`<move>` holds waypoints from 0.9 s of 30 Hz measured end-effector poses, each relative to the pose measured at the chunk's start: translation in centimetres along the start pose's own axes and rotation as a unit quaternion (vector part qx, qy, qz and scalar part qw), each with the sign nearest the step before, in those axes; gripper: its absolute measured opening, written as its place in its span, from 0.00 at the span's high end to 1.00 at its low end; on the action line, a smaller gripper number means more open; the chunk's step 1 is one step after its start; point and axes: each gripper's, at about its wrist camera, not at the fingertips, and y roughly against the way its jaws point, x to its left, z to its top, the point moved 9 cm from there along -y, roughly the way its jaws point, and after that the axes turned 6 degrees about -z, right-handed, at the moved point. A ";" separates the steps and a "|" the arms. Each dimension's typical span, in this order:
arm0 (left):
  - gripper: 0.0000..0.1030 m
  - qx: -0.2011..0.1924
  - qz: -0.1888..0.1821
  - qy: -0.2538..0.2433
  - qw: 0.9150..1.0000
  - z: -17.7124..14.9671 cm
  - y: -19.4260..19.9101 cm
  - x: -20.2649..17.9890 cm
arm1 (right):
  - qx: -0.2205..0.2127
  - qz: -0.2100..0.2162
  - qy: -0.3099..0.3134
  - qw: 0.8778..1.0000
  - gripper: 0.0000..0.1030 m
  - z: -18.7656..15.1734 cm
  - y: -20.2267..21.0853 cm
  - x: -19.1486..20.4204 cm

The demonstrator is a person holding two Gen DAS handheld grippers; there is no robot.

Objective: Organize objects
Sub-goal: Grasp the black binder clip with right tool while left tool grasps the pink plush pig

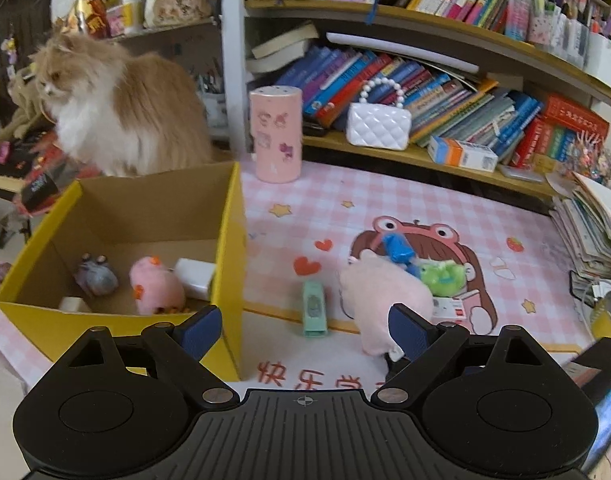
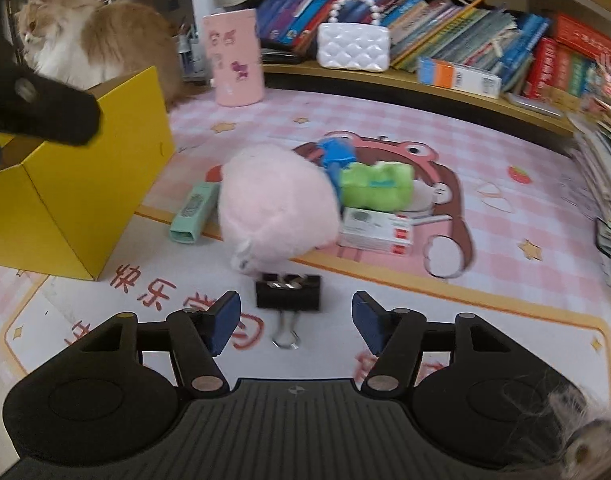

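Two grippers were up, and both were empty. My left gripper hung above the near corner of the yellow box, jaws spread wide with nothing between them. Down in that box lay a small pink plush, a grey toy and a white block, so the box read as the place where things were meant to end up, and my left looked to be hanging there with nothing more to drop.

My right gripper pointed down at the mat, jaws partly open, pads clear of everything. Right between them, flat on the mat, sat a black binder clip with its silver handle pointing back at me. I judged that clip to be my next pick: the pads stood on either side of it, not yet touching.

Just beyond the clip lay the big pink plush, touching or nearly touching it. Beside that sat a mint-green stapler, a green toy, a blue toy and a white carton, all loose on the mat, all outside the box.

A cat sat behind the box, near its far wall; it could well step in.
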 end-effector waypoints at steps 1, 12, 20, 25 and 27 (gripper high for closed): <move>0.10 0.001 0.005 -0.001 1.000 0.0 0.1 0.1 | 0.003 0.002 -0.001 1.000 0.42 0.1 -0.4 0.2; 0.10 0.007 0.003 -0.015 1.000 0.1 -0.2 -1.1 | 0.000 0.008 -0.031 1.000 0.64 0.6 -0.8 -0.7; 0.10 0.006 -0.052 -0.023 0.998 0.5 -3.3 -4.9 | 0.003 -0.041 -0.060 0.997 0.64 -0.2 2.8 -6.3; 0.11 0.025 -0.049 -0.028 0.998 0.0 -7.5 -6.3 | -0.014 -0.059 -0.051 0.997 0.64 0.2 5.0 -8.3; 0.11 0.039 -0.049 -0.028 0.998 -0.3 -9.4 -6.6 | -0.021 -0.062 -0.048 0.997 0.64 0.4 5.7 -8.7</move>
